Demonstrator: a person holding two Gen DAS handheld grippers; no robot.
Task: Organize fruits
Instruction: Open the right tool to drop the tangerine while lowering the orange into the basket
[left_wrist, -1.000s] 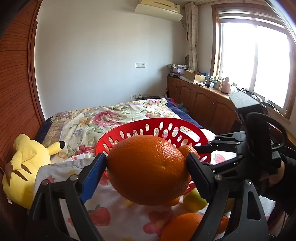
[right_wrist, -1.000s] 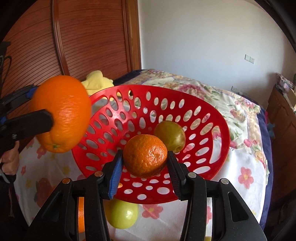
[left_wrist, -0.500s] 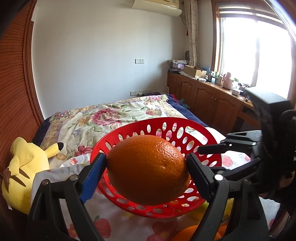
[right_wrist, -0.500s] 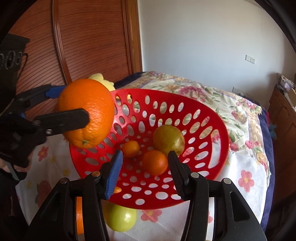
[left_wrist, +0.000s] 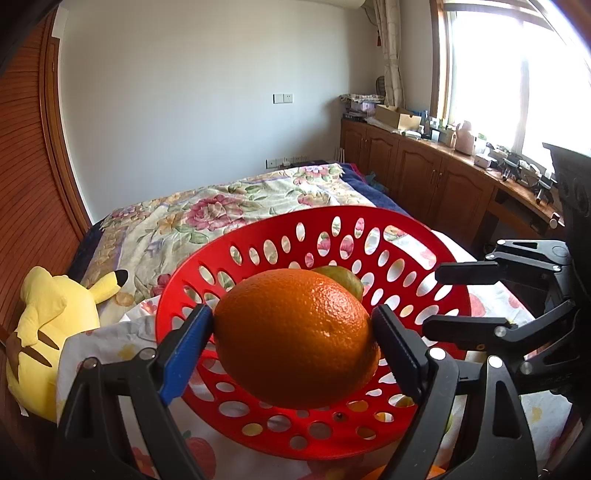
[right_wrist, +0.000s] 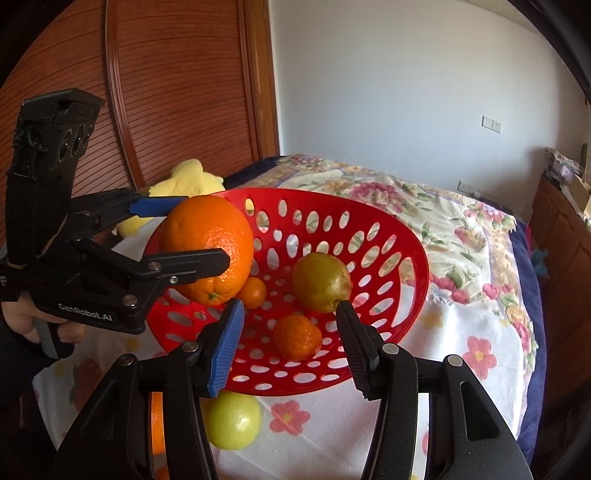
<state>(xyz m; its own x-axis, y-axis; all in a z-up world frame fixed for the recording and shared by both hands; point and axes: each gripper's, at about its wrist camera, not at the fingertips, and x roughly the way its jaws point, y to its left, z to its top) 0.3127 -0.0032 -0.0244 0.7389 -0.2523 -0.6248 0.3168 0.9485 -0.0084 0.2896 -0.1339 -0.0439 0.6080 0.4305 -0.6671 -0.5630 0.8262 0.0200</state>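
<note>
My left gripper (left_wrist: 295, 332) is shut on a large orange (left_wrist: 295, 338) and holds it over the near-left rim of the red perforated basket (left_wrist: 369, 229). The right wrist view shows the same orange (right_wrist: 208, 247) above the basket (right_wrist: 406, 258). Inside lie a yellow-green pear (right_wrist: 321, 282) and two small mandarins (right_wrist: 297, 338) (right_wrist: 253, 293). My right gripper (right_wrist: 290, 339) is open and empty at the basket's front rim. In the left wrist view it (left_wrist: 448, 295) stands at the basket's right.
A green apple (right_wrist: 232, 421) and another orange (right_wrist: 157, 421) lie on the flowered cloth (right_wrist: 461, 387) in front of the basket. A yellow plush toy (left_wrist: 48, 332) lies at the left by the wooden wardrobe. Cabinets (left_wrist: 424, 173) line the right wall under the window.
My right gripper opened and let a mandarin drop into the basket. My left gripper carried the large orange forward over the basket's rim.
</note>
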